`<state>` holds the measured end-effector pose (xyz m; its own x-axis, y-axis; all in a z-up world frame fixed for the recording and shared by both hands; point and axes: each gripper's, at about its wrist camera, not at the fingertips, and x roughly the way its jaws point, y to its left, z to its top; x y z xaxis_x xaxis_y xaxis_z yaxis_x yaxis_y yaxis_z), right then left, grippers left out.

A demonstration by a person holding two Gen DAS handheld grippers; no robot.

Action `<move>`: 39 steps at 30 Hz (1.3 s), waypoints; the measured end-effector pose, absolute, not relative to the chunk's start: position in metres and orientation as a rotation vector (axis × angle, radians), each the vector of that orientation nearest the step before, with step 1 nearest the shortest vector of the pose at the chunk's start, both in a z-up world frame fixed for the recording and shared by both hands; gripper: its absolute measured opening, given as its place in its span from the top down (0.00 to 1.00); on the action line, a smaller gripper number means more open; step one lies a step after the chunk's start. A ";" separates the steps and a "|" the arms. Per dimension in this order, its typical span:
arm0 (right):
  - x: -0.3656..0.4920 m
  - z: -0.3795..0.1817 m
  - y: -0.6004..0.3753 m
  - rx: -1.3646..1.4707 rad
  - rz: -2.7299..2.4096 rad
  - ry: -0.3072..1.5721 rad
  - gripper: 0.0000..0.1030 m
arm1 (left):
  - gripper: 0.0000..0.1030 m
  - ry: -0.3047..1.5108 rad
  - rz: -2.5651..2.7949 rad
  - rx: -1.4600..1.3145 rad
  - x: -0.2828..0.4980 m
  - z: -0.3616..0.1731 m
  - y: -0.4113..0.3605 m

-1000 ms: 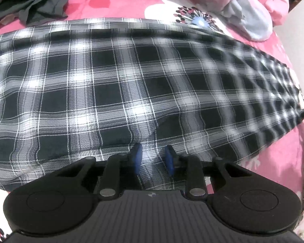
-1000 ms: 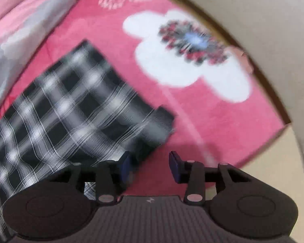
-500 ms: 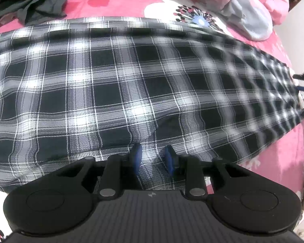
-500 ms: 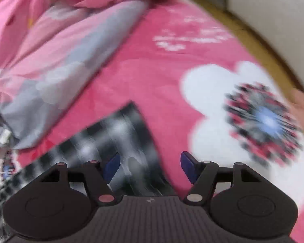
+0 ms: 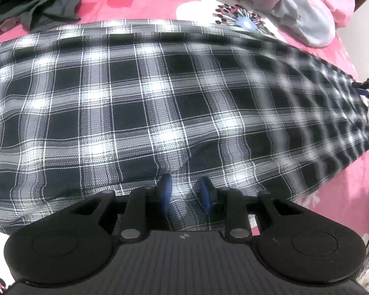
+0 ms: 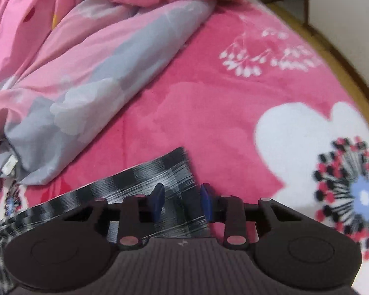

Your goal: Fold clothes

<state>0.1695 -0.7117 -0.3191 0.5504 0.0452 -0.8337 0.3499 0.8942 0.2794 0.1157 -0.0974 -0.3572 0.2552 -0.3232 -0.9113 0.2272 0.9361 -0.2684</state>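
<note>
A black-and-white plaid garment (image 5: 160, 103) lies spread across the pink flowered blanket (image 5: 344, 196). My left gripper (image 5: 185, 191) is at its near edge, shut on a puckered fold of the cloth. In the right wrist view one corner of the plaid garment (image 6: 160, 172), blurred, runs between the blue pads (image 6: 157, 199). My right gripper (image 6: 182, 200) is closing its jaws on that corner. In the left wrist view the right gripper (image 5: 364, 89) shows at the garment's far right corner.
A crumpled pink and grey quilt (image 6: 73, 73) lies beyond the corner, also seen as the quilt (image 5: 307, 19) at the back right. Dark clothes (image 5: 37, 7) are heaped at the back left. The bed's wooden edge (image 6: 344, 56) and a white wall lie to the right.
The right gripper swung along the garment's edge to another corner, opened wide, then narrowed around it. The left gripper kept still with its fold.
</note>
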 end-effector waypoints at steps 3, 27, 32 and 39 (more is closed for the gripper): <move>0.175 -0.312 -0.703 0.347 -0.197 0.949 0.93 | 0.74 1.262 -0.372 -0.078 0.117 -0.357 -0.099; 0.229 -0.308 -0.546 -0.614 0.436 0.982 0.80 | 0.71 0.953 -0.696 0.355 0.235 -0.337 -0.221; 0.232 -0.316 -0.538 -0.704 0.504 1.009 0.80 | 0.71 0.928 -0.758 0.450 0.234 -0.347 -0.228; 0.230 -0.319 -0.531 -0.774 0.549 1.014 0.80 | 0.75 0.899 -0.811 0.485 0.237 -0.353 -0.228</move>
